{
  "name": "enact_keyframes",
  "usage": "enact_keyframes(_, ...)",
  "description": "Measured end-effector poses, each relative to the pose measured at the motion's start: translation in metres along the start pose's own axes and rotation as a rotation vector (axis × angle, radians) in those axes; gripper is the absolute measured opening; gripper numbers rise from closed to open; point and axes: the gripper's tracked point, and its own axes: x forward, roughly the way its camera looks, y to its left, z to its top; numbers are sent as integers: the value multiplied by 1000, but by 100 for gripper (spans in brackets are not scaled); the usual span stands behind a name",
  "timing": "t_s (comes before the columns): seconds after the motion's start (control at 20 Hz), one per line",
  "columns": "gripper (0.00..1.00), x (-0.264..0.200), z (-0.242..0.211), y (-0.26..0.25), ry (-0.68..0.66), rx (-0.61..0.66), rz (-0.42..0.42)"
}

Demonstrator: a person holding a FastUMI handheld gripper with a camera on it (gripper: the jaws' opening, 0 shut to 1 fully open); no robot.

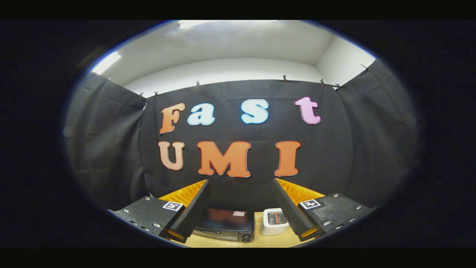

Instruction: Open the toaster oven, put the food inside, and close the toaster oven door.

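Gripper view: the gripper (pixel 240 208) is held wide, toaster oven (pixel 225 225) (door seemingly shut) below; its handle should be approached squarely.

Recording booth, black cloth walls (pixel 111 149) clipped up, white room above, toaster oven (pixel 227 223) on wooden tabletop (pixel 267 241)
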Motion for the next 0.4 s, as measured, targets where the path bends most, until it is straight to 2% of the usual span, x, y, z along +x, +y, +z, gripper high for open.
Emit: enact_keyframes(0.4,98,-12,23,0,-44,18,10)
